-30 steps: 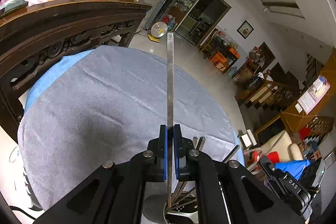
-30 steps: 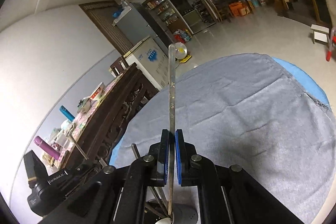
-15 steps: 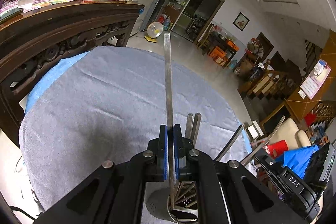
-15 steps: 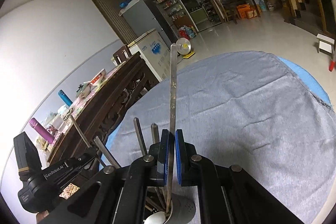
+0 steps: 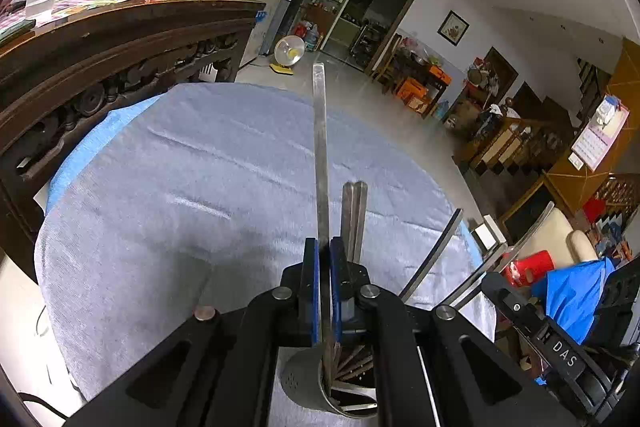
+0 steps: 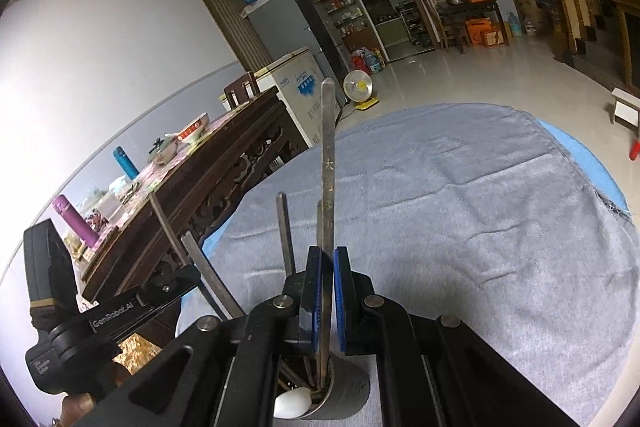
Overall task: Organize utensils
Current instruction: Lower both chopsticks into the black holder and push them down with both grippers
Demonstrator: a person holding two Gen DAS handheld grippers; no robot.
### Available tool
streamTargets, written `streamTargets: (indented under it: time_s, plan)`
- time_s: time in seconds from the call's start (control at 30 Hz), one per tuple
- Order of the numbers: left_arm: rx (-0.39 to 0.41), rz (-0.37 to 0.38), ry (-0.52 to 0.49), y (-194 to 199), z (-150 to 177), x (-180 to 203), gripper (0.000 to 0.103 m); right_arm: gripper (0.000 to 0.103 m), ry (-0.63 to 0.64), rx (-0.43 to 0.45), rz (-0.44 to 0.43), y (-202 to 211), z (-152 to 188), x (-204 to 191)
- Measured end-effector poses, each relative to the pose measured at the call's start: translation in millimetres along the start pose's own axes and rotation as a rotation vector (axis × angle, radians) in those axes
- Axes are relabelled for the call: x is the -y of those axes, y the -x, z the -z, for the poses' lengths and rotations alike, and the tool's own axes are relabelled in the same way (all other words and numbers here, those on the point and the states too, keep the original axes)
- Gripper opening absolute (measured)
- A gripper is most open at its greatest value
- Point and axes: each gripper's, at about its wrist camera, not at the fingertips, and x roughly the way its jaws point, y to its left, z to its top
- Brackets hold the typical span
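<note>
Two hand-held grippers (image 5: pixel 324 291) (image 6: pixel 327 295), each pinching perhaps a chopstick (image 5: pixel 320 155) (image 6: pixel 328 163).

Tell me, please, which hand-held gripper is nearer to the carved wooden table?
Left. The left hand-held gripper is on the side of the utensil cup toward the carved wooden table; the right hand-held gripper is on the cup's far side.
</note>
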Motion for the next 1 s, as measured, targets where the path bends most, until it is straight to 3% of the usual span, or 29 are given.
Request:
streamTargets:
  time_s: [1.0]
  plan:
    - [-0.017, -0.010, -0.052, 4.0, 18.1, 8.4, 0.006, 0.007, 0.044, -0.051, -0.003, -6.4, 25.7, -12.8]
